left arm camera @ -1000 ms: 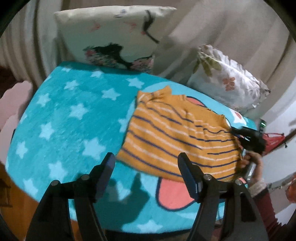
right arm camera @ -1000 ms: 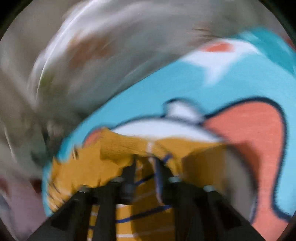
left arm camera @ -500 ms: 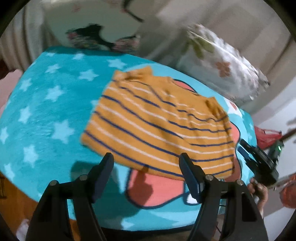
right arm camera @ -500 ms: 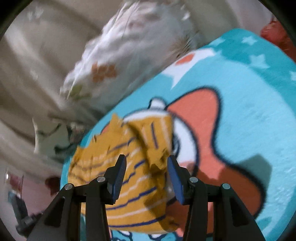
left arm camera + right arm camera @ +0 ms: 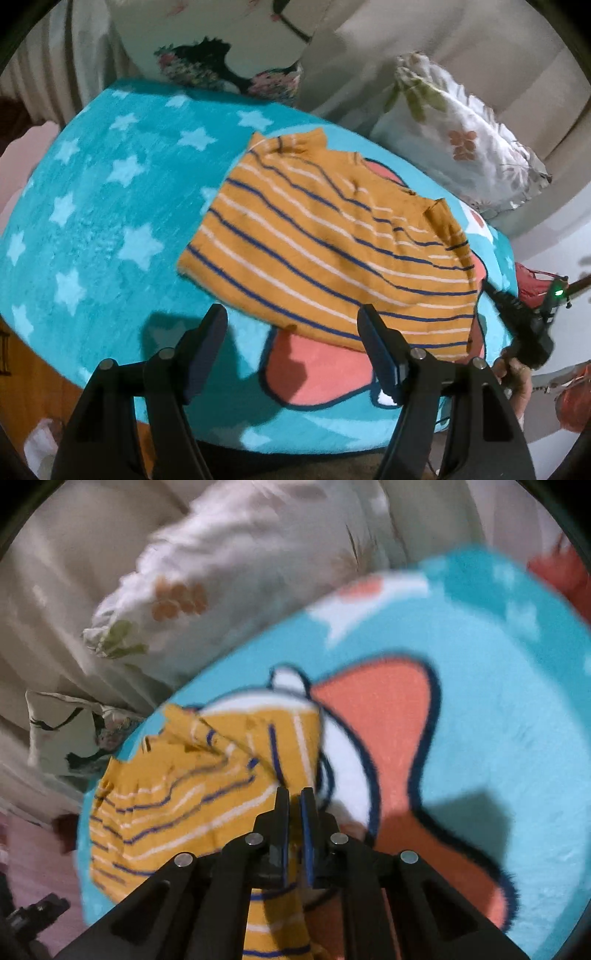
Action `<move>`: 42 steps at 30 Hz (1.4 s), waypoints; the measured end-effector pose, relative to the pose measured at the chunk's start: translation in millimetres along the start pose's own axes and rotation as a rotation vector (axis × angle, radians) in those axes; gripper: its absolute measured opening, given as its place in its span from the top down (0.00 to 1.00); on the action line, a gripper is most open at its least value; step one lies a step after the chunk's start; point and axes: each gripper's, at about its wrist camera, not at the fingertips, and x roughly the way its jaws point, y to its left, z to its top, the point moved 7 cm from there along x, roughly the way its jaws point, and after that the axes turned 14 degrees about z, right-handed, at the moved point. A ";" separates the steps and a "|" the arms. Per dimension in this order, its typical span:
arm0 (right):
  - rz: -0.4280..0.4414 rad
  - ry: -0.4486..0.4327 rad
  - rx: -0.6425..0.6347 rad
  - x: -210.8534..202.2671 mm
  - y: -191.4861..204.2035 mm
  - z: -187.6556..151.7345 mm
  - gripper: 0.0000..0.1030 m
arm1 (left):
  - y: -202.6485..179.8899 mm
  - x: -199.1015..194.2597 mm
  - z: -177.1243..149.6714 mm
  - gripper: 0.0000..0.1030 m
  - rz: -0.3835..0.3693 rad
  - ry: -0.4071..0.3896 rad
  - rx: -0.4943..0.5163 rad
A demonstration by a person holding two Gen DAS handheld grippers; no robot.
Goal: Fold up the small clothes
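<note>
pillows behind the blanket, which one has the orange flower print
The crumpled white pillow on the right, lying slanted, with orange blossoms and green leaves. The other pillow, further left, stands upright and carries a dark figure with pink flowers.

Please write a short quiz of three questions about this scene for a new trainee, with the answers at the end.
1. True or false: the left gripper holds the shirt.
2. Which pattern does the blanket have? A) dots B) white stars C) checks
3. Fill in: the right gripper has its fingers closed, with the ______ of the shirt between them.

Key
1. False. Its fingers stand apart above the near hem, with nothing between them.
2. B
3. Edge. Orange cloth shows in the narrow gap between the fingers.
</note>
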 end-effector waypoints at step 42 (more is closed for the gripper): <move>0.040 0.311 -0.346 32.3 71.1 -104.9 0.03 | -8.2 -34.1 -43.4 0.30 0.090 -0.177 0.021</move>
